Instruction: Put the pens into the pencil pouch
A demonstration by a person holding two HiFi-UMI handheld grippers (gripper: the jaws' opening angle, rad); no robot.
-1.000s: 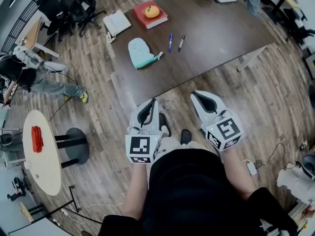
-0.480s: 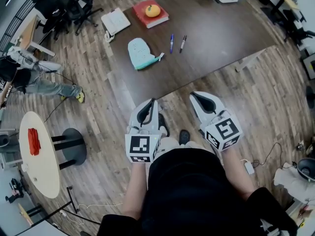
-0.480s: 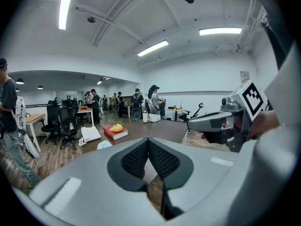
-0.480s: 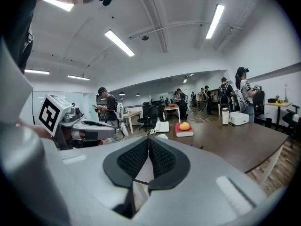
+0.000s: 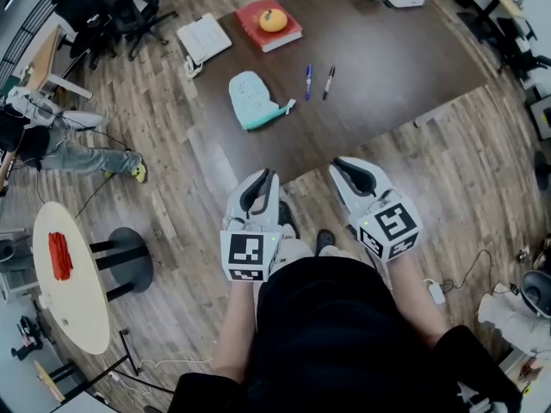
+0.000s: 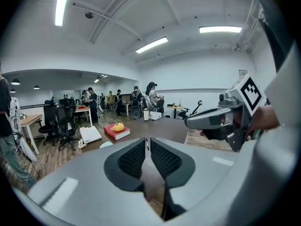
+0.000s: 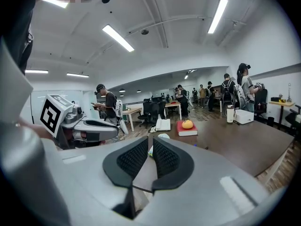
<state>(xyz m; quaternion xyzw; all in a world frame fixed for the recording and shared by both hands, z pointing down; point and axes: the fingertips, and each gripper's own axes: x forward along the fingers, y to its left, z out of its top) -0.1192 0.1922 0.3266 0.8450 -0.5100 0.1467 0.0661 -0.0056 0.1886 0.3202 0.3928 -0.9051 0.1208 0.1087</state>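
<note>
Standing only a sliver apart, the jaws of the left gripper (image 6: 147, 141) have just been opening, and nothing is held between their ribbed pads. The same is seen at the right gripper (image 7: 151, 148): its jaws have just been opening to a narrow slit, and nothing is gripped there either.

Both grippers are held side by side in front of the person's body, pointed slightly downward toward the tabletop (image 5: 396, 46). In the head view their tips are seen close to the tabletop's near edge, with the wooden floor (image 5: 172, 188) below them. Each gripper is seen in the other's view, off to one side, with its marker cube showing.

Farther out on the dark tabletop, the pencil pouch (image 5: 250, 97) is laid flat; it is light teal. Just to its right in the head view, a blue pen (image 5: 309, 82) and a black pen (image 5: 328, 82) are laid near each other without touching. Both pens are outside the pouch, and all three things are well apart from the grippers.

Beyond the pouch, a red book (image 5: 288, 37) is set near the far edge with an orange fruit (image 5: 273, 20) resting on it. A white telephone (image 5: 204, 39) is placed just left of the book.
</note>
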